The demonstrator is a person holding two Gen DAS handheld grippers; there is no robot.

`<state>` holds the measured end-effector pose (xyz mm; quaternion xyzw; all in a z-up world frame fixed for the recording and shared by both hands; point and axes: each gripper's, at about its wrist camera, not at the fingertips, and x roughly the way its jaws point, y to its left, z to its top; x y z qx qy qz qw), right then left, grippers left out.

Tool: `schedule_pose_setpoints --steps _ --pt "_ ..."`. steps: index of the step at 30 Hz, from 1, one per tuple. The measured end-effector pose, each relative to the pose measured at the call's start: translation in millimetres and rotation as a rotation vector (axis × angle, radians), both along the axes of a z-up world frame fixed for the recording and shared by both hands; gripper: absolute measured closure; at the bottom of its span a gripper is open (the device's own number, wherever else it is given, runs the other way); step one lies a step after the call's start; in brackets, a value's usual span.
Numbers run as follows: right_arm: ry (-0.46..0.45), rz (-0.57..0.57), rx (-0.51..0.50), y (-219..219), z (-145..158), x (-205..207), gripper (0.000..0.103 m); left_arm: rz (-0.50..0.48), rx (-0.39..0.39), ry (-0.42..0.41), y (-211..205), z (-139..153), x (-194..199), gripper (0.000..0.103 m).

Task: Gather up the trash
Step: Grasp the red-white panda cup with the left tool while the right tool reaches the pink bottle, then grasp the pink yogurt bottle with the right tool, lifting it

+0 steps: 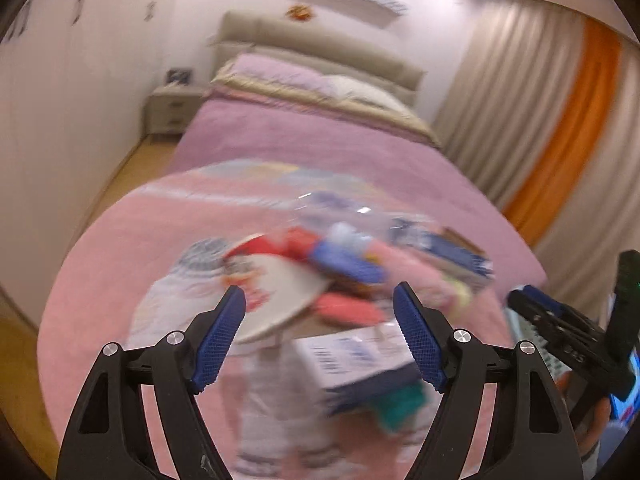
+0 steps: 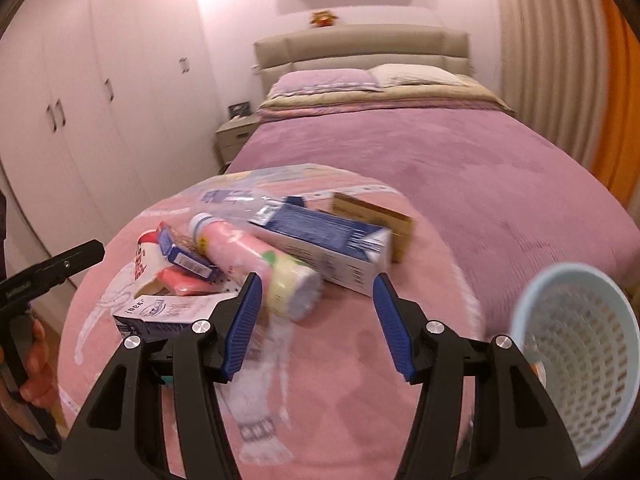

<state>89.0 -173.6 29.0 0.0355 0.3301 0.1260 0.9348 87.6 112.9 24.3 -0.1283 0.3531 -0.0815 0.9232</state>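
Observation:
A pile of trash lies on a round pink table (image 2: 344, 380): a pink and yellow bottle (image 2: 256, 264), a blue and white carton (image 2: 332, 244), a brown cardboard box (image 2: 376, 216), a red and white wrapper (image 2: 146, 260), a small blue box (image 2: 182, 254) and a white carton (image 2: 168, 314). My right gripper (image 2: 316, 316) is open, just in front of the bottle. My left gripper (image 1: 320, 332) is open over the blurred pile (image 1: 320, 276). A pale blue perforated bin (image 2: 576, 360) stands at the right.
A bed with a purple cover (image 2: 440, 152) lies behind the table. White wardrobes (image 2: 80, 100) line the left wall, with a nightstand (image 2: 236, 132) beside the bed. Beige and orange curtains (image 1: 560, 120) hang at the right.

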Motion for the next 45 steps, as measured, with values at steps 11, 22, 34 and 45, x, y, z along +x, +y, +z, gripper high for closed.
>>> schedule_pose_setpoints --steps 11,22,34,45 --pt "0.045 0.113 -0.086 42.4 -17.9 52.6 0.049 0.064 -0.084 0.169 39.5 -49.0 57.3 0.029" --pt "0.137 0.211 -0.094 55.3 -35.3 80.6 0.047 0.067 -0.096 0.203 37.7 -64.6 88.9 0.027" --pt "0.221 0.299 -0.087 79.9 -44.3 93.6 0.046 0.066 -0.04 0.207 26.8 -64.5 82.1 0.031" --pt "0.243 0.301 -0.084 67.9 -42.1 67.0 0.054 0.101 -0.069 0.175 48.5 -52.9 46.8 0.037"
